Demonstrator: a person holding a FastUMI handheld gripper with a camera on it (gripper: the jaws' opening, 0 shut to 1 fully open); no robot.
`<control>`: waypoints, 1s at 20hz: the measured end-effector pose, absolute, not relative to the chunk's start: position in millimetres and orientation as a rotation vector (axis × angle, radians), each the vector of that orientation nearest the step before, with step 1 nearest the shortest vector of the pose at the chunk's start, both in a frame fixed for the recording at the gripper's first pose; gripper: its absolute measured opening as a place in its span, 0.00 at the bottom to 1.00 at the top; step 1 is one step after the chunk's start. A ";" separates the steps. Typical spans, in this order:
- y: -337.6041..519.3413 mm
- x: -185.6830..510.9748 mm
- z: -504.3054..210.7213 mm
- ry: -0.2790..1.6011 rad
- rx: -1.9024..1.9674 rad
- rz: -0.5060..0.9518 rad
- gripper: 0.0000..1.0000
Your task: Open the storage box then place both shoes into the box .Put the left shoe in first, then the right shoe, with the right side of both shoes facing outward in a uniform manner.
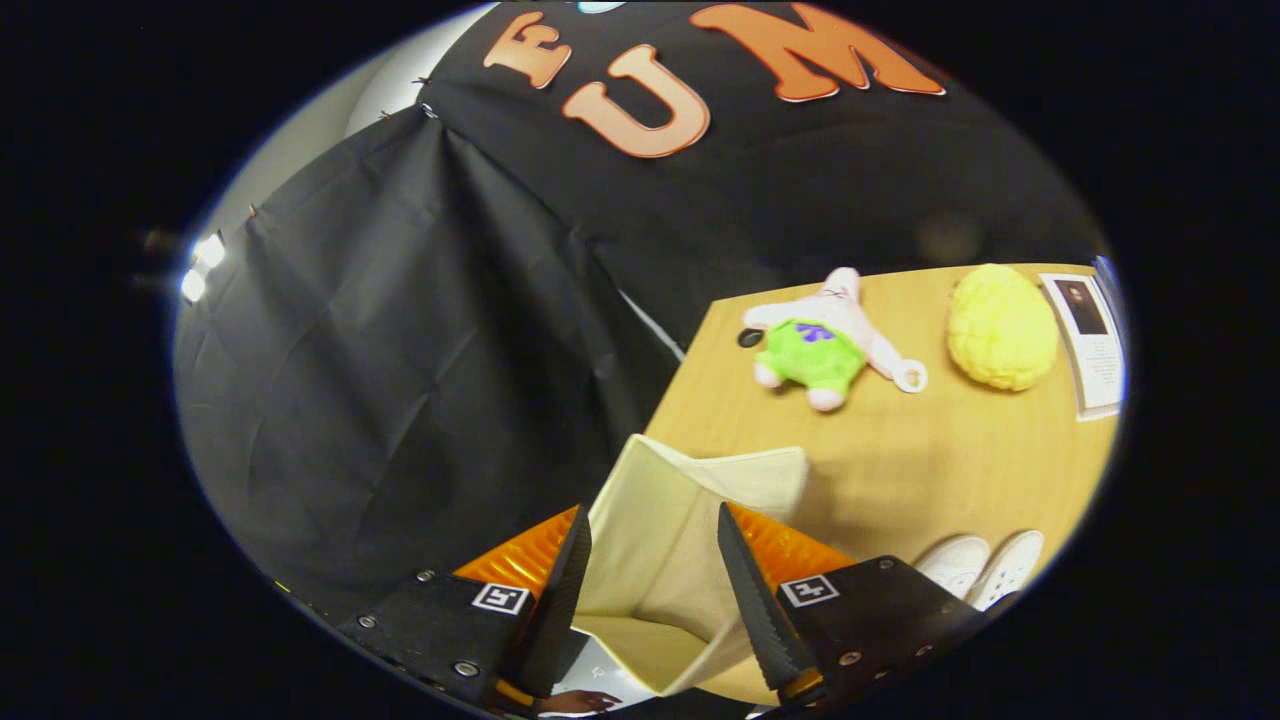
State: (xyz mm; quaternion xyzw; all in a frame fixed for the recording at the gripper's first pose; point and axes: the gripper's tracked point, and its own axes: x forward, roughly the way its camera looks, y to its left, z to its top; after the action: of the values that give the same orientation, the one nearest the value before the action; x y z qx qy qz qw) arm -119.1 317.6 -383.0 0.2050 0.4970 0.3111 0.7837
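Observation:
The cream fabric storage box (690, 480) stands at the near corner of the wooden table (900, 470). It lies directly under and between my two black serrated fingers (560, 590). My gripper (650, 510) is open, its fingers spread wide on either side of the box's cloth, and I cannot see either finger pressing on it. A cream panel of the box rises just ahead of the fingertips. The pair of white shoes (980, 568) sits side by side on the table, to the right of my right finger, toes pointing towards the box, partly cut off.
Beyond the box, a pink and green plush toy (825, 345) lies on the table. A yellow fuzzy ball (1000, 325) and a printed card (1090, 345) sit to its right. The table's left edge drops off beside the black booth cloth.

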 end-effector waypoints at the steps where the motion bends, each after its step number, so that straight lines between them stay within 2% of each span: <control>1: 299.0 -123.6 -394.5 1.084 0.413 0.641 0.79; 5: 232.8 -148.6 -455.6 1.163 0.281 0.518 0.84; 11: 164.5 -215.2 -514.5 1.317 0.154 0.404 0.84; 15: 140.7 -243.9 -544.9 1.363 0.047 0.375 0.78; 20: 130.7 -248.3 -573.4 1.395 0.027 0.340 0.66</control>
State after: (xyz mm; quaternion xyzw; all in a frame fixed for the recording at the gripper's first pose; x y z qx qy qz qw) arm -248.3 130.7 -573.4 0.0126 0.6391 0.1556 0.7531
